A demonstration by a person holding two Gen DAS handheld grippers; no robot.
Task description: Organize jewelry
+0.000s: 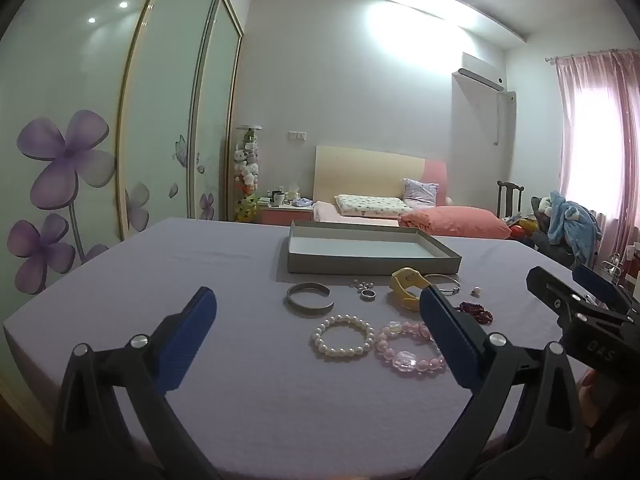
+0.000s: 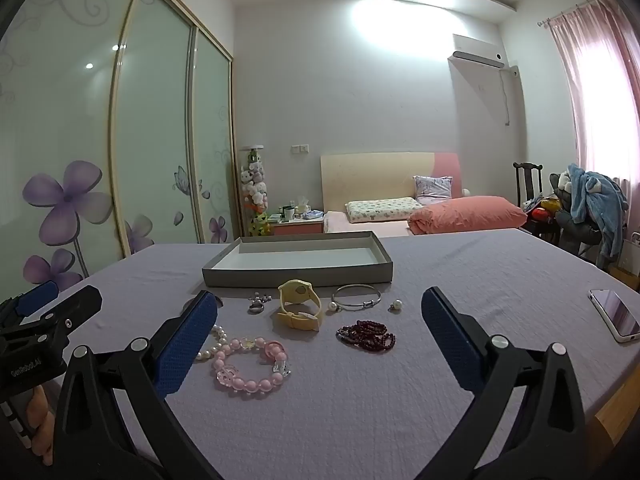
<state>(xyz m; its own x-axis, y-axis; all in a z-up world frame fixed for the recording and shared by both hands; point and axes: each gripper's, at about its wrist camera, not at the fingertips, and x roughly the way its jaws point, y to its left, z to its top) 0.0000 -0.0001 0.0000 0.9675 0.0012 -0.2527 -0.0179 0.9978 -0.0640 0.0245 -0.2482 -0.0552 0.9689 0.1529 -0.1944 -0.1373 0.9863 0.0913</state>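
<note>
We hold our left gripper (image 1: pixel 318 312) and right gripper (image 2: pixel 320 312) nearly level, tipped slightly down, jaws spread wide and empty. The bracelets (image 1: pixel 342 335) lie on the bench (image 2: pixel 480 280) before the empty tray (image 2: pixel 298 268).

Desk (image 2: pixel 460 380) w/ plain lilac cloth. Box (image 2: pixel 298 274) grey outside, pale white-blue inside. Just in front of box: cream-yellow watch (image 2: pixel 300 304), silver bangle (image 2: pixel 357 297), silver cuff (image 1: pixel 309 299). Nearer than the watch: white pearl bracelet (image 1: pixel 342 335), pink bead bracelet (image 2: pixel 250 364) w/ clear crystal beads, dark red bead strand (image 2: pixel 366 334). Phone (image 2: pixel 616 314) far right of box, white rim, dark glossy screen. Both grippers black w/ blue textured pads (image 2: pixel 188 344). Beyond box: wardrobe doors (image 2: pixel 80 160) pale green w/ purple flower print, pink curtain (image 2: pixel 600 100), salmon pillow (image 2: pixel 468 210).
</note>
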